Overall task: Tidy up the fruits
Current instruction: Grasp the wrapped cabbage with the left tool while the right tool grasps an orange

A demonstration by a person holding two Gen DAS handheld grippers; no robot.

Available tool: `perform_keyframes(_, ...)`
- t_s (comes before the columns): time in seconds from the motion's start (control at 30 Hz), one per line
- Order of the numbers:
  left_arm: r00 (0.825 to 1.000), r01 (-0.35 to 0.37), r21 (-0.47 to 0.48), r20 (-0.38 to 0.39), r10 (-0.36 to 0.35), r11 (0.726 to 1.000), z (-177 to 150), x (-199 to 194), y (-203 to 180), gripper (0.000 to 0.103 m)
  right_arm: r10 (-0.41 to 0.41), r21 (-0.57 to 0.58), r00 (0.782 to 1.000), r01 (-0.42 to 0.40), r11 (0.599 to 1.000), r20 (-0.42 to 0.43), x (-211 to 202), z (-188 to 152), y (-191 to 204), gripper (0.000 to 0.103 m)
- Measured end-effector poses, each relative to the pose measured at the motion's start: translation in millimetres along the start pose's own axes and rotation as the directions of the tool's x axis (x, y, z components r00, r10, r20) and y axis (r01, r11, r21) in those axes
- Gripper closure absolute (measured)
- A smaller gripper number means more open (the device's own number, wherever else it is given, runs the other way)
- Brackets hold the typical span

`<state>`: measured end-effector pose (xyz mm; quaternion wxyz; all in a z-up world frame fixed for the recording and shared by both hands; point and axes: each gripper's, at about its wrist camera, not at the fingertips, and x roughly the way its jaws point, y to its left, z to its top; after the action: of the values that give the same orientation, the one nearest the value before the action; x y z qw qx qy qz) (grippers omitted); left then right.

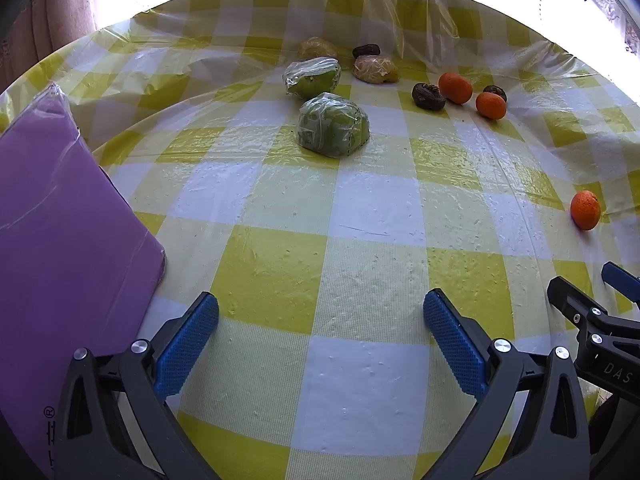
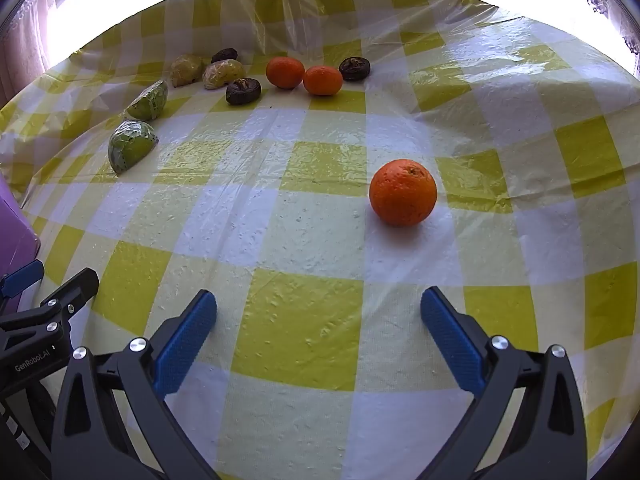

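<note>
With its jaws spread wide and empty, the right gripper [image 2: 318,320] hovered short of the lone orange [image 2: 402,192] mid-surface, which wanted a centred, gentle squeeze, being round and apt to roll.

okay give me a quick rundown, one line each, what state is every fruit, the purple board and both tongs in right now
Left tongs: open, empty.
Right tongs: open, empty.
Near orange: loose on the tablecloth, alone.
Two far oranges: bare, side by side.
Green fruits: plastic-wrapped.
Yellow fruits: plastic-wrapped.
Dark fruits: unwrapped, scattered.
Purple board: film-covered, nothing on it.
</note>
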<state>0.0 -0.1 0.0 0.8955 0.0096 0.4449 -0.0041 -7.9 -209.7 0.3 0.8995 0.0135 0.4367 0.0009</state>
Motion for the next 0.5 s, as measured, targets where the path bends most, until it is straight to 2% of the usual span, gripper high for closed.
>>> perform_keyframes(0.5,1.000,0.012,0.014,-0.022,-0.012,1.000,6.7,3.0,-0.1,0.004,0.006,0.004,1.000,-0.006,1.000,-0.016,3.0,4.1,-8.0,0.001)
